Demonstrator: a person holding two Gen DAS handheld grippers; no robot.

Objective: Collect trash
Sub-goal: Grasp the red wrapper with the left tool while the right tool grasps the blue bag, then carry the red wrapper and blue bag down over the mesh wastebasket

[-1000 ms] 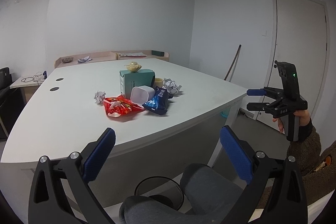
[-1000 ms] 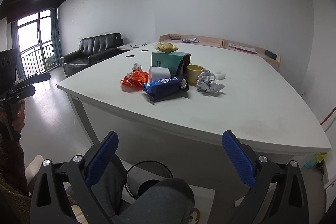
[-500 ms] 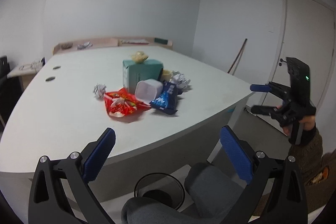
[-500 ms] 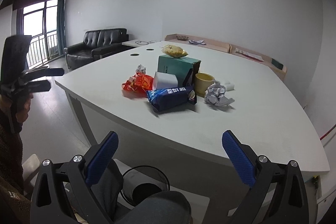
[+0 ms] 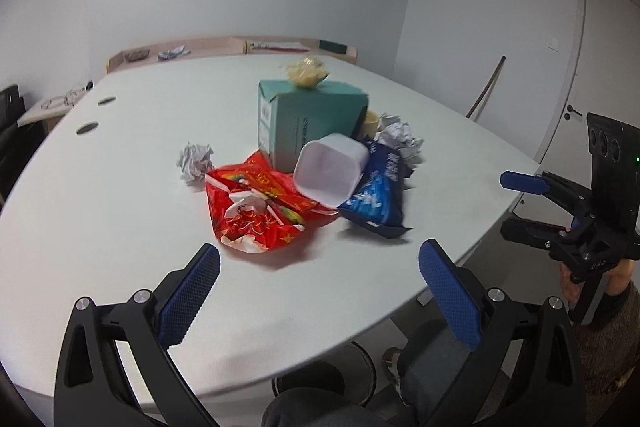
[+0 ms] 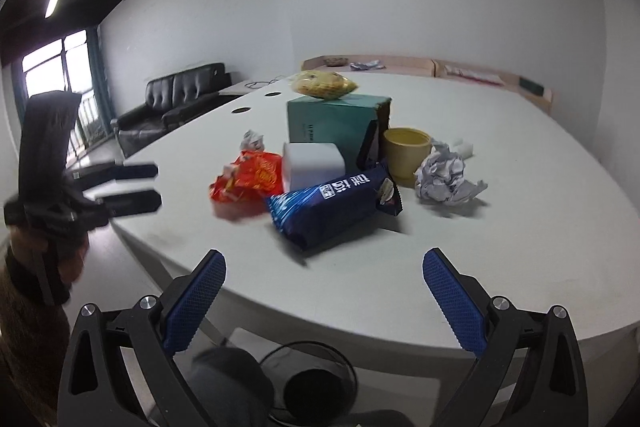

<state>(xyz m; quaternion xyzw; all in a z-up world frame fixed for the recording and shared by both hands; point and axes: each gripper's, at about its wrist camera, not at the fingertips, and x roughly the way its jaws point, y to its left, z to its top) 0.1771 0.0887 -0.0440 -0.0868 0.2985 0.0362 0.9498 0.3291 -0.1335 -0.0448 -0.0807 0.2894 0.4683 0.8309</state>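
Observation:
A pile of trash lies mid-table: a red wrapper [image 5: 256, 207], a white plastic cup [image 5: 330, 167] on its side, a blue snack bag [image 5: 378, 195], two crumpled paper balls [image 5: 195, 161] [image 5: 400, 139], a teal box [image 5: 312, 123] with a yellow bag [image 5: 306, 73] on top, and a yellow cup [image 6: 406, 151]. My left gripper [image 5: 320, 291] is open and empty, just before the red wrapper. My right gripper [image 6: 324, 291] is open and empty, just short of the blue bag [image 6: 332, 203]. A black trash bin [image 6: 308, 383] stands on the floor under the table edge.
The white table [image 5: 100, 227] curves toward me. Low wooden shelves [image 5: 232, 45] line the far wall. A black sofa [image 6: 176, 103] stands at the left. A door [image 5: 600, 67] and a leaning stick [image 5: 486, 87] are at the right. My knee [image 5: 432, 359] is below.
Both grippers have moved forward and closer to the trash pile, now over the table's near edge. Both stay open and empty.

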